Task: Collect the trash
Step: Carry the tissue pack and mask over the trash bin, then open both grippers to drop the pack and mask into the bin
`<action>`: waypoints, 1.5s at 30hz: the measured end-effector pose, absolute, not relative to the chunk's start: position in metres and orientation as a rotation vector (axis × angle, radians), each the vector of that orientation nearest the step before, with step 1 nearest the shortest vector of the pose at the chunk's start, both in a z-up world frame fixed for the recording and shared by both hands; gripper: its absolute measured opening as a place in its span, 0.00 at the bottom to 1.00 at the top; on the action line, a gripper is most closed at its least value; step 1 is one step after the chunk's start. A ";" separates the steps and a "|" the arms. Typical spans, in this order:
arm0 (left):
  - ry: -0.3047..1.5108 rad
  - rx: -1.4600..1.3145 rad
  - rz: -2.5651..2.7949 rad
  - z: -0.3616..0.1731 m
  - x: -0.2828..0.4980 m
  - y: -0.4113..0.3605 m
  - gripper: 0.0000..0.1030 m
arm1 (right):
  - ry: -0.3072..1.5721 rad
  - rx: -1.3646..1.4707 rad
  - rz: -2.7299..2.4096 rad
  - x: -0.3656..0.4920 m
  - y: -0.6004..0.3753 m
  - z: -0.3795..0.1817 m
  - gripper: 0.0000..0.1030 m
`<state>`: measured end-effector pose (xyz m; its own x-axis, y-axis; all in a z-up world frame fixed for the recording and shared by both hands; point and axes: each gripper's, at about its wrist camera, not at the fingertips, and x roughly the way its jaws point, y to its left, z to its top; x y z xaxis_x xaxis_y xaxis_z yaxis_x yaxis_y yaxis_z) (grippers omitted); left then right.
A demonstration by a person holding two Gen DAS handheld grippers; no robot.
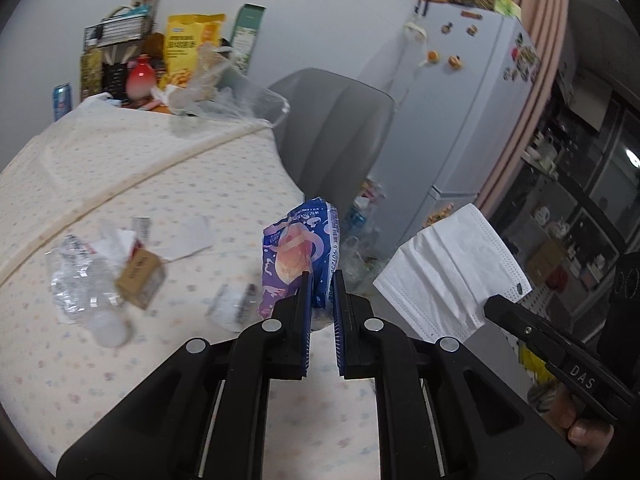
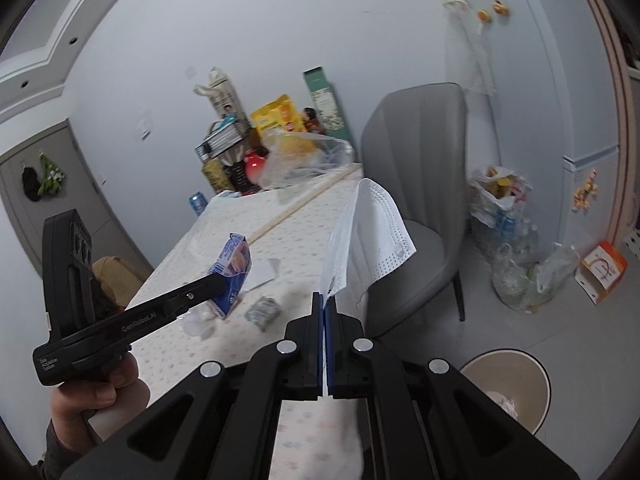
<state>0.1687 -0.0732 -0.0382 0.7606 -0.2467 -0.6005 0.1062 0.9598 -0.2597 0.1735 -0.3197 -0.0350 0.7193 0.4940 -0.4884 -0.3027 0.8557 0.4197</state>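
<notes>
Only the right wrist view shows the bin (image 2: 532, 376); left claw (image 1: 321, 280) clamps the snack wrapper (image 1: 298, 252); right claw (image 2: 323, 304) pinches the face mask (image 2: 372, 240).

Lower end of the blue snack wrapper (image 1: 298, 256) hidden between the left tongs (image 1: 321, 280). Blurred left of those tongs: clear crumpled plastic (image 1: 76, 280), small brown carton (image 1: 142, 278), possibly a foil scrap (image 1: 234, 300). Print on the wrapper too small to read. Below the right tongs (image 2: 323, 300), bin (image 2: 510, 384) partly hidden by the frame, contents unclear.
</notes>
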 end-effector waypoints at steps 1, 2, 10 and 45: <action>0.693 -0.206 -0.207 -0.041 0.173 -0.083 0.10 | 0.635 0.333 0.433 0.175 -0.328 -0.040 0.02; 0.703 -0.197 -0.220 -0.043 0.178 -0.092 0.10 | 0.641 0.341 0.420 0.176 -0.334 -0.046 0.02; 0.805 -0.135 -0.295 -0.074 0.212 -0.148 0.10 | 0.691 0.447 0.304 0.190 -0.394 -0.095 0.02; 1.017 0.056 -0.479 -0.134 0.245 -0.294 0.27 | 0.776 0.681 0.061 0.161 -0.552 -0.188 0.66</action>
<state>0.2454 -0.2938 -0.1343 0.4322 -0.3585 -0.8275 0.4101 0.8953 -0.1737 0.1606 -0.5521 -0.1880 0.7229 0.2918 -0.6263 0.1912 0.7865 0.5872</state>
